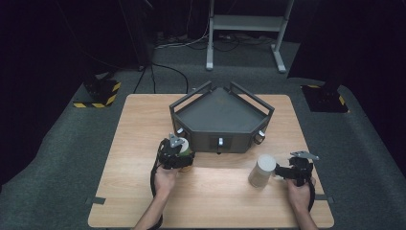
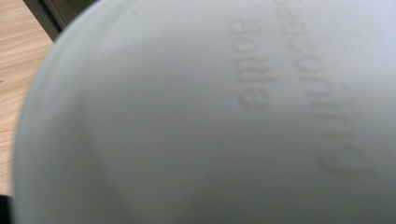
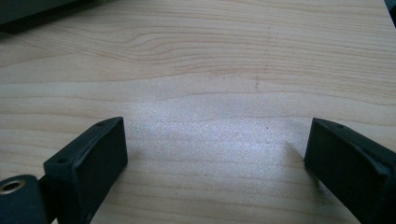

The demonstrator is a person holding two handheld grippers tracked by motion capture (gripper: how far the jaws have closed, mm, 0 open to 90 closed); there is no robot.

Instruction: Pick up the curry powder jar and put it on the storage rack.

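- The left gripper pinches a white bottle at the table's left, just before the dark tray's near-left corner; its own view has the bottle's pale wall pressed up close.
- A second white bottle stands right of centre, nearer than the tray.
- The right gripper, jaws spread over bare wood, sits just right of that bottle.

Left gripper is clamping a pale bottle just in front of the dark tray. Right gripper is sitting just beside a white cylinder on the wooden table.
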